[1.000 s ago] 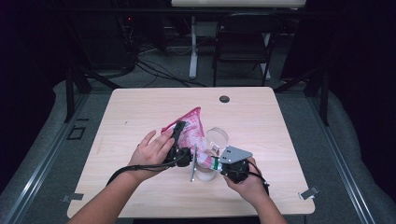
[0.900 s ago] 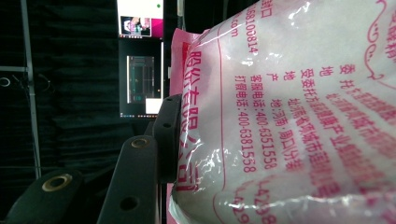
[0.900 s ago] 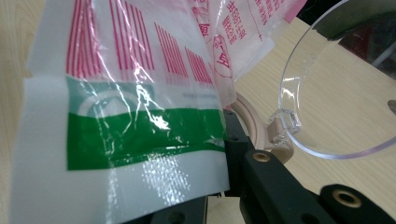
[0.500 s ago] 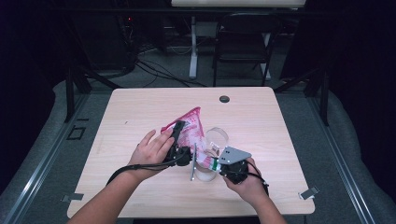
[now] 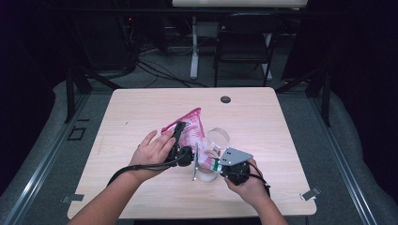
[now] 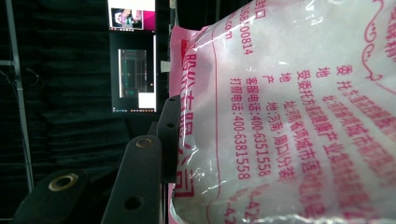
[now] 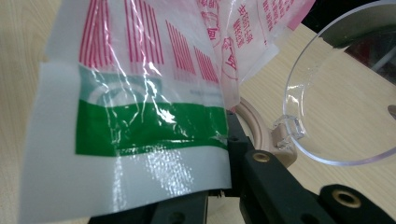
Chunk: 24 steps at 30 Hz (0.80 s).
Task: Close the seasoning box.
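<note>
**Bag held at both ends over the container, pour not visibly started**

We have the pink-and-white bag [image 5: 190, 133] off the table, held between both grippers and tilted, its lower end down by the clear container [image 5: 212, 149].

- Left gripper [image 5: 179, 140]: clamped on the upper, full part of the bag. In the left gripper view the bag [image 6: 289, 116] bulges against the near black jaw, white granular fill showing through the film. Jaws have just been closing a little further, with the bag between them.
- Right gripper [image 5: 217, 165]: jaws shut tight on the bag's lower edge. In the right gripper view the flat green-and-white strip of the bag [image 7: 140, 130] runs straight into the jaws.
- The container's clear hinged lid [image 7: 336, 93] stands open just right of the right fingers; the beige rim [image 7: 254, 123] sits just behind them.
- Table [image 5: 281, 122] bare beyond the fingers apart from a small dark disc [image 5: 225, 99] well away at the far edge.

Status, our read:
- Done: bag lifted, gripped at both ends, brought to the container, lid open.
- Cannot tell: whether the lower edge is already torn open. No contents seen falling or lying in the container.
- Left: open or aim the lower corner over the rim, tip the fill in, set the bag down, close the lid.
</note>
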Available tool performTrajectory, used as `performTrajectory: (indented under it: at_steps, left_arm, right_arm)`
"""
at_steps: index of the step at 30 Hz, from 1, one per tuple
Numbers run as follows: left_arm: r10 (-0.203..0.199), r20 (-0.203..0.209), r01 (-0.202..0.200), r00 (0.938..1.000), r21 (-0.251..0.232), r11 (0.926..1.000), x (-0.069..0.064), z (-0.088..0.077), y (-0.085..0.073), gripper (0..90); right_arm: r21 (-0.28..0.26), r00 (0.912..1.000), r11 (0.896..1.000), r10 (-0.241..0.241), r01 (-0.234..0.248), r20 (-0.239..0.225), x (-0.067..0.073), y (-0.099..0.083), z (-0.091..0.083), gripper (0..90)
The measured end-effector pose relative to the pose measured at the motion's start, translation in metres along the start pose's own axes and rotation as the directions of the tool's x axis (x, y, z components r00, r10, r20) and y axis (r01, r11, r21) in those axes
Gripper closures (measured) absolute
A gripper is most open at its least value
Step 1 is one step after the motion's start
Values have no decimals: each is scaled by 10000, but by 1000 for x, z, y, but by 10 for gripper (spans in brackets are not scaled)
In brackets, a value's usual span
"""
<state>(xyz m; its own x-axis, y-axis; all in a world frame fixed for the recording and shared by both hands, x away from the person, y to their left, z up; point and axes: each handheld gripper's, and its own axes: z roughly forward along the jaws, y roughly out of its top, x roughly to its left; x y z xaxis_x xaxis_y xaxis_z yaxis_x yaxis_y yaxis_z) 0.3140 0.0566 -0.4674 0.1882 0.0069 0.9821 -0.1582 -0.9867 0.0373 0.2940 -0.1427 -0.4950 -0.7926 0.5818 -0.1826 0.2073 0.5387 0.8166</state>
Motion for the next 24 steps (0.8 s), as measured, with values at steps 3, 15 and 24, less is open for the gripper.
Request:
performTrajectory:
  at_steps: [3, 15, 24]
  left_arm:
    - [-28, 40, 28, 10000, 38, 10000, -1, 0, 0, 639]
    - [151, -26, -151, 9999, 83, 9999, 1, 0, 2, 644]
    - [97, -36, -97, 9999, -79, 9999, 0, 0, 3, 645]
  right_arm:
    - [-3, 10000, 10000, 9, -9, 4, 0, 0, 0, 900]
    - [-79, 9999, 10000, 3, -2, 119, 1, 2, -3, 900]
    - [-58, 9998, 10000, 37, -36, 183, 0, 1, -4, 900]
